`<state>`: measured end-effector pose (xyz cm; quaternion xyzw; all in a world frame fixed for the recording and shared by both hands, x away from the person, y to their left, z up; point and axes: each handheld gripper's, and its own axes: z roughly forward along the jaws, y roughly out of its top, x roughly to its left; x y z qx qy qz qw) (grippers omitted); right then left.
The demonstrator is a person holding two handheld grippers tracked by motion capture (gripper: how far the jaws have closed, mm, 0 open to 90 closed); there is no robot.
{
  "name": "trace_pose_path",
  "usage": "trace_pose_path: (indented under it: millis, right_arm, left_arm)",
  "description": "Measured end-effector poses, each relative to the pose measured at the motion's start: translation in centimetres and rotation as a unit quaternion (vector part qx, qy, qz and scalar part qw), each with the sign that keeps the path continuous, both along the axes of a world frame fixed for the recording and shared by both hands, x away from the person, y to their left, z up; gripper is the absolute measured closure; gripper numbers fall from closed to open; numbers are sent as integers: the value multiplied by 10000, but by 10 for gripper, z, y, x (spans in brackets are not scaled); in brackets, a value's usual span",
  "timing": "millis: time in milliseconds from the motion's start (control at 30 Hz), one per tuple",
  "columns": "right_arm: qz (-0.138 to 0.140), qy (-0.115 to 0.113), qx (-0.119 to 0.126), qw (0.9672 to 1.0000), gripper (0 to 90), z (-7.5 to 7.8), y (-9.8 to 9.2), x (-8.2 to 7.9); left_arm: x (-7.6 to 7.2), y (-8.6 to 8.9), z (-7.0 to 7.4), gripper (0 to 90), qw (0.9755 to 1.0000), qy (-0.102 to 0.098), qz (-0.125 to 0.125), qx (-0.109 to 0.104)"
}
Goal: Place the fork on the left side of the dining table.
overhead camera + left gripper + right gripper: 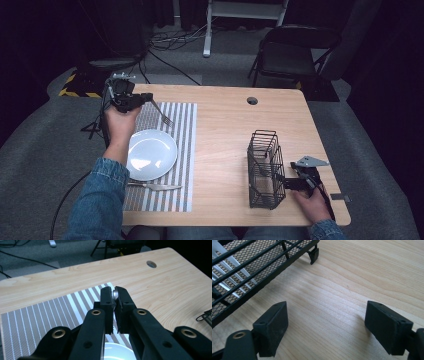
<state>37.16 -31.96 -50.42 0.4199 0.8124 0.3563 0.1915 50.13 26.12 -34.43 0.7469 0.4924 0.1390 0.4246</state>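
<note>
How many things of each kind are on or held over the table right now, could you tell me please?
Forks: 1, the fork held in the left gripper above the striped placemat
Knives: 1, the knife
Plates: 1, the white plate
Placemats: 1
Wire baskets: 1, the black wire basket beside the right gripper
Total: 5

White plate [151, 154]; grey-white striped placemat [181, 150]; black mesh caddy [264, 170]; light wood table [235, 130]; silver fork [161, 114].
</note>
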Motion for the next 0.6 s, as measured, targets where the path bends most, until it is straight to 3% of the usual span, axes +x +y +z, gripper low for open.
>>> trace_pose_path:
  millis: [267,600]
  right_arm:
    - [-3,-2,-3,10000,189,0,0,0]
    - [-3,-1,-3,10000,189,0,0,0]
  left_arm:
    - [10,-4,-14,856,9999,161,42,-45]
    - [14,-11,-16,856,9997,229,-62,10]
